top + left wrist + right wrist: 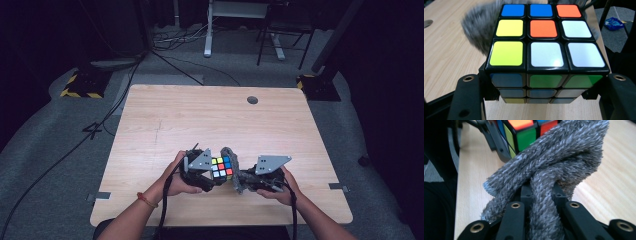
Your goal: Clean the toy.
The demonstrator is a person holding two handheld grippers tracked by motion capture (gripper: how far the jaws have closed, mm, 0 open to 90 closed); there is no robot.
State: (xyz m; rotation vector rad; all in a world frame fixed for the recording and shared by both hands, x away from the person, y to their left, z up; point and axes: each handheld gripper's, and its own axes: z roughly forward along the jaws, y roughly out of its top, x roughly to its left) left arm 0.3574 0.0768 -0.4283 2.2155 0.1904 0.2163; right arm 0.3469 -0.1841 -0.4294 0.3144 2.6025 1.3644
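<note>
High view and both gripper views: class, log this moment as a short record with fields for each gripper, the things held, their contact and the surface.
left gripper: shut on the Rubik's cube, one jaw on each side
right gripper: shut on the grey fluffy cloth, bunched between its jaws
contact: cloth lies against the cube's far side
cube top face: blue, orange, yellow and white squares
surface: light wooden table
hands: one on each gripper

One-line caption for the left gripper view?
Left gripper clamps a scrambled cube above the table, grey cloth behind it.
</note>
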